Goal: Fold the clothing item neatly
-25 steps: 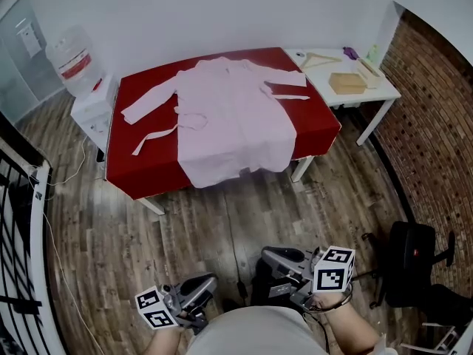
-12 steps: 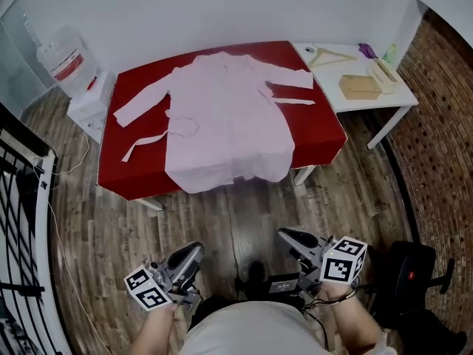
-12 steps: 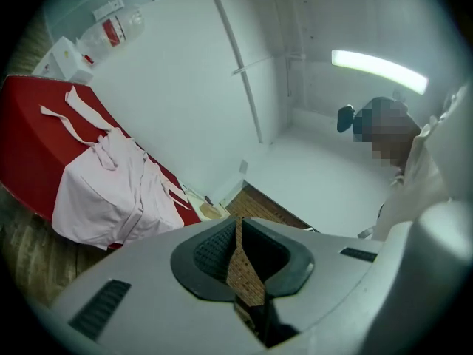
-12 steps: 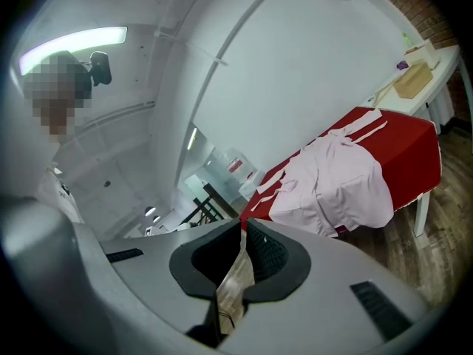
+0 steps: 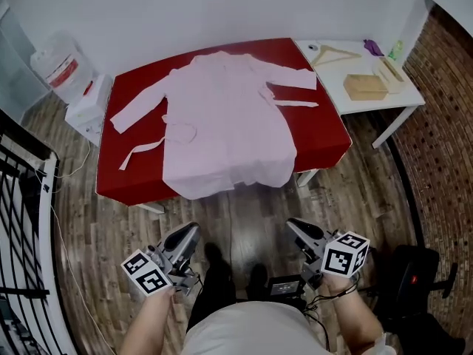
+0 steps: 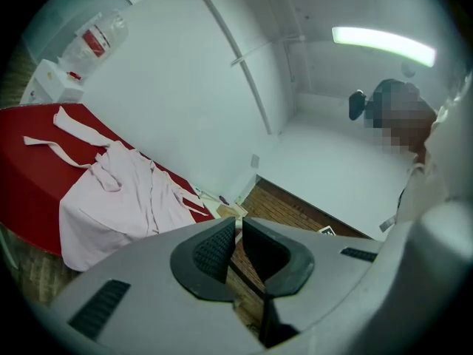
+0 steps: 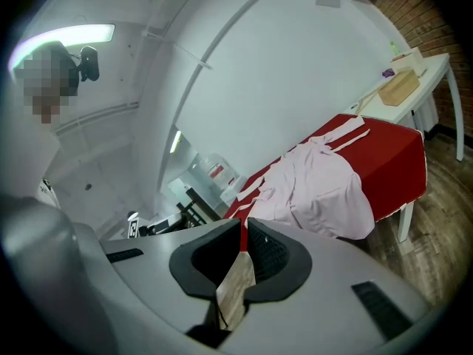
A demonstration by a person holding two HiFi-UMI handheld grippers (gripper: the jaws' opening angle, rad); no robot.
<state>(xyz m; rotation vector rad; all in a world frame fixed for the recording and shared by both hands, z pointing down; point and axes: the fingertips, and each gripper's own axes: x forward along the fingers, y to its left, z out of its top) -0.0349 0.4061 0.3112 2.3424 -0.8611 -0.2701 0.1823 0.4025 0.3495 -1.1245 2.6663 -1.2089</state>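
Observation:
A pale pink robe [image 5: 225,120] lies spread flat on a red table [image 5: 329,128], its hem hanging over the near edge and its belt [image 5: 140,150] trailing to the left. The robe [image 6: 122,202] shows at the left of the left gripper view, and the robe [image 7: 318,183] sits right of centre in the right gripper view. My left gripper [image 5: 192,231] and right gripper [image 5: 293,225] hover over the wooden floor, well short of the table. Both are shut and hold nothing.
A white side table [image 5: 377,98] at the right carries a wooden hanger [image 5: 336,52], a tan box [image 5: 365,86] and small bottles. A water jug [image 5: 58,69] on a white stand is at the left. A black railing [image 5: 22,220] runs along the left; a black chair [image 5: 414,279] is at the right.
The table and robe have grown nearer and larger in the head view. Both grippers have moved forward toward the table, still shut.

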